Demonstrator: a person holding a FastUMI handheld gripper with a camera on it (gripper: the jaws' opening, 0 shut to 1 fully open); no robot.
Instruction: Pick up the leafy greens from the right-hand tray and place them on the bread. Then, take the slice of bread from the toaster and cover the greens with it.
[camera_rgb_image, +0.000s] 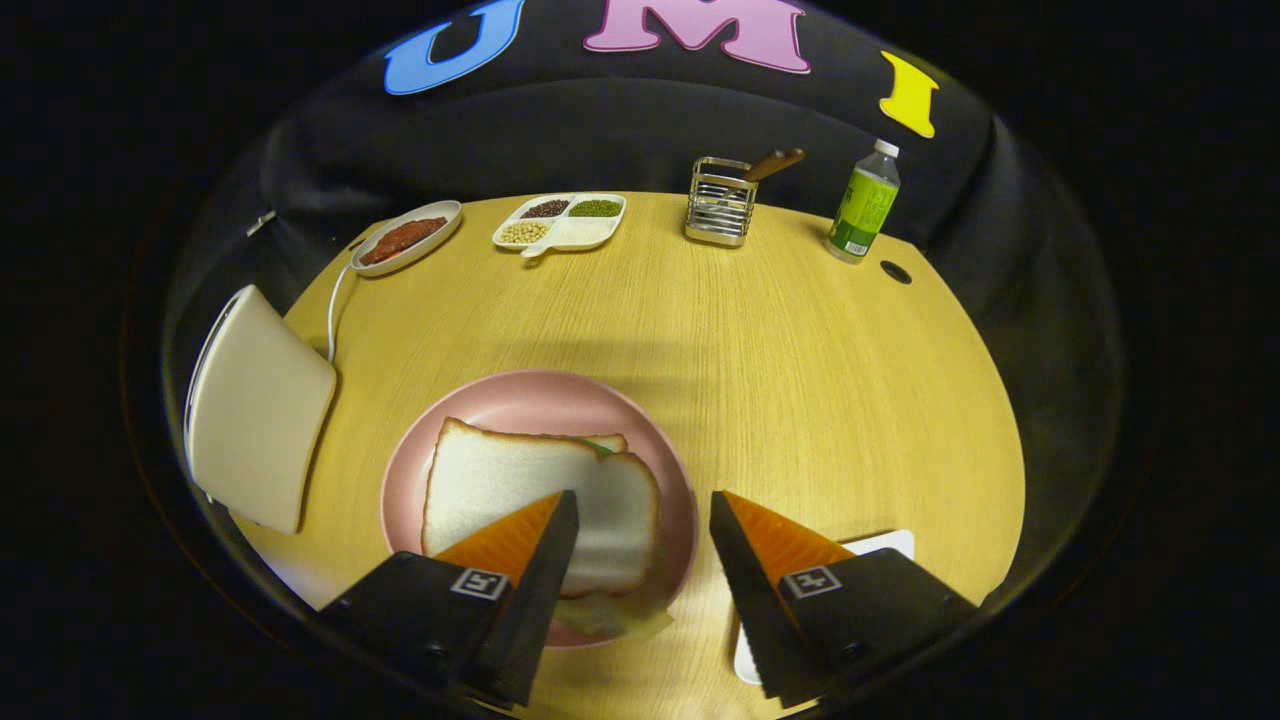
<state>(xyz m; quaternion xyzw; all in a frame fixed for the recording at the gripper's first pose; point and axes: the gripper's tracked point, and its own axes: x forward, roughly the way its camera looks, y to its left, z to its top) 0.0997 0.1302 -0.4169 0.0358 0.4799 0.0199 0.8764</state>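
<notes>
A pink plate (520, 400) lies on the wooden table just ahead of my fingers. On it a white slice of bread (500, 490) lies flat over the leafy greens (615, 612), whose pale green edge sticks out at the slice's near side and a little at its far side. A second slice's crust shows under the top slice at the far edge. My gripper (645, 510) is open above the plate's near right part, with nothing between the fingers. The left finger overlaps the top slice's near edge. The cream toaster (258, 405) stands left of the plate.
A white tray (885, 545) peeks out beside the right finger. At the table's far side stand a small dish of red food (405, 238), a divided dish of beans (560, 222), a metal rack with a wooden-handled tool (722, 200) and a green-labelled bottle (863, 205).
</notes>
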